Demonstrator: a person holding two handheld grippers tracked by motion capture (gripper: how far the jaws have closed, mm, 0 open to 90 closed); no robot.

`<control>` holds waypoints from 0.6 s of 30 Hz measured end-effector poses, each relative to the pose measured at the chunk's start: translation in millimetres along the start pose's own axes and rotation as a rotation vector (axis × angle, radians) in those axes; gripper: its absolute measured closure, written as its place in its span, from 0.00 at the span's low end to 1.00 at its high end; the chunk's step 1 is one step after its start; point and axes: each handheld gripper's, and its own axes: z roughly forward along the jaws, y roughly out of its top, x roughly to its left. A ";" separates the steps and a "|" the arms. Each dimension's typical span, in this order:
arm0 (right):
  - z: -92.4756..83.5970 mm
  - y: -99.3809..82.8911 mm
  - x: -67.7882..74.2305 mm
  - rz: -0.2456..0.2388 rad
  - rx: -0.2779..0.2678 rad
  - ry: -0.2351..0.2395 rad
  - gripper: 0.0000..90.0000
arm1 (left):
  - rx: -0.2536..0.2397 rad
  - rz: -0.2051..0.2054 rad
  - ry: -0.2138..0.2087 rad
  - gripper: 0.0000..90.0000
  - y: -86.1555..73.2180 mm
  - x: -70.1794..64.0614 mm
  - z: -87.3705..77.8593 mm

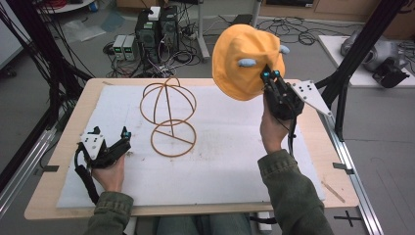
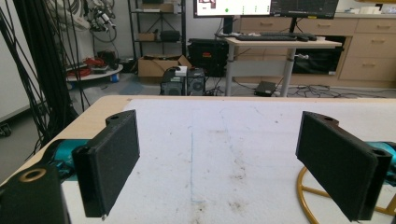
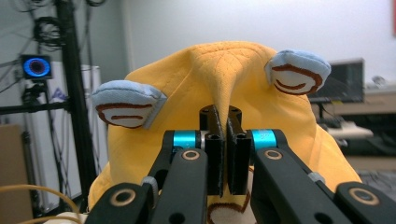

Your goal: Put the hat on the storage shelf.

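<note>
Your right gripper [image 3: 226, 122] pinches the yellow hat [image 1: 244, 61] aloft; left gripper [image 1: 113, 144] rests spread open beside the wire stand [image 1: 169, 117].

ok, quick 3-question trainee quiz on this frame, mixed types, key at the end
1. True or false: the right gripper is shut on the yellow fabric hat with pale blue ears.
2. Multiple choice: the round-based golden wire hat stand is A) bare on the white foam mat B) wearing the hat C) held by a gripper.
3. Fill in: the left gripper is ____, holding nothing.

Key: 1 true; 2 A; 3 open.
</note>
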 end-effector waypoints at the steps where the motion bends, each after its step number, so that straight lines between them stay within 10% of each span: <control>1: 0.0 0.0 0.0 0.000 0.000 0.000 0.99 | 0.002 0.005 -0.001 0.15 0.1 0.1 0.0; 18: 34.1 39.3 81.1 0.034 0.014 0.334 0.99 | 0.007 -0.029 -0.001 0.15 -1.6 6.0 1.6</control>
